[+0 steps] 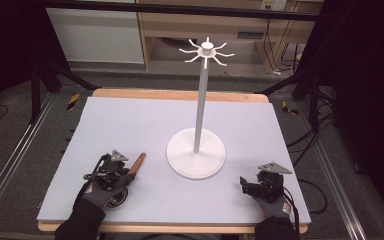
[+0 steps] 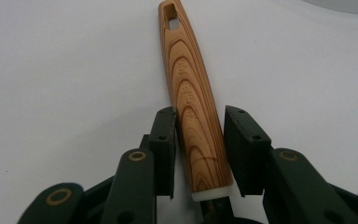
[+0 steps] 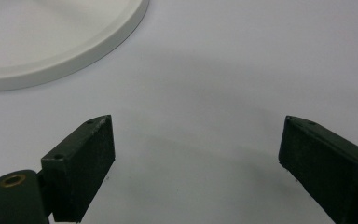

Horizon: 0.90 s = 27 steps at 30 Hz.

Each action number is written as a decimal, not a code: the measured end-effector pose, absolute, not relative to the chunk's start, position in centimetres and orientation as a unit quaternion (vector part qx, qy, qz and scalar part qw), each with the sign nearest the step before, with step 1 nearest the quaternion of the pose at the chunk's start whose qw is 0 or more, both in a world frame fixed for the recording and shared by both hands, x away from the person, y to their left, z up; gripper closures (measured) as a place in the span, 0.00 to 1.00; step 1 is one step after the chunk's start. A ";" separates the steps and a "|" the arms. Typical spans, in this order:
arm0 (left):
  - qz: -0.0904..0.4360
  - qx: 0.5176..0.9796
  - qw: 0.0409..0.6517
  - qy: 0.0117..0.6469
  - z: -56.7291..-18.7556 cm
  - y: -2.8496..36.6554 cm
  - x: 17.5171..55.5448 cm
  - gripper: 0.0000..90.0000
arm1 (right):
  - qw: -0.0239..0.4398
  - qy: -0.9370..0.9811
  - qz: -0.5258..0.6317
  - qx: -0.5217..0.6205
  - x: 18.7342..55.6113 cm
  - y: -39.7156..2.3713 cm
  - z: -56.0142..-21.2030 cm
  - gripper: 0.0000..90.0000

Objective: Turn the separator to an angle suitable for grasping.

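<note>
Item: wooden handle (image 2: 193, 105), left of the white stand (image 1: 196, 152). My left gripper (image 2: 199, 154) brackets it narrowly, right pad apart. My right gripper (image 3: 193, 161) gapes, empty. Risk: uneven pinch may swivel it loose.

A stand (image 1: 196, 152) sits on the bench (image 1: 130, 125), its pole upright. A utensil handle (image 1: 137, 164) lies left of the stand's base, between the left tool's (image 1: 121, 176) jaws. The right tool (image 1: 247, 186) rests right of the base.

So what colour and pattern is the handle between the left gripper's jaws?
Warm brown wooden handle with darker curved grain rings, clearest in the left gripper view.
</note>
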<state>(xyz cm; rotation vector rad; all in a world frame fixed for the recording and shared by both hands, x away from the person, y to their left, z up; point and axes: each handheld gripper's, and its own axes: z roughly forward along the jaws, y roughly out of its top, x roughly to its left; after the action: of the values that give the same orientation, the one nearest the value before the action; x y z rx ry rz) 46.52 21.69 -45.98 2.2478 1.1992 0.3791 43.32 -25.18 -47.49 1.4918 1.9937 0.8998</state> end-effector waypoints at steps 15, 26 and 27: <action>0.163 0.835 0.286 0.441 -43.7 20.8 47.7 0.58 | 0.240 0.728 0.332 0.550 43.3 -25.4 -47.5 0.12; 0.161 0.843 0.255 0.446 -45.4 19.3 49.2 0.59 | 0.236 0.728 0.332 0.552 43.3 -25.4 -47.5 0.12; 0.161 0.843 0.253 0.447 -45.5 19.3 49.2 0.59 | 0.237 0.728 0.331 0.552 43.3 -25.4 -47.6 0.12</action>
<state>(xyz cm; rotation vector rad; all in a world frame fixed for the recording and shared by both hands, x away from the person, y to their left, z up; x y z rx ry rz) 49.24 19.31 -45.55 2.2909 1.2139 0.4365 43.33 -25.38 -47.57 1.5121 1.9951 0.9061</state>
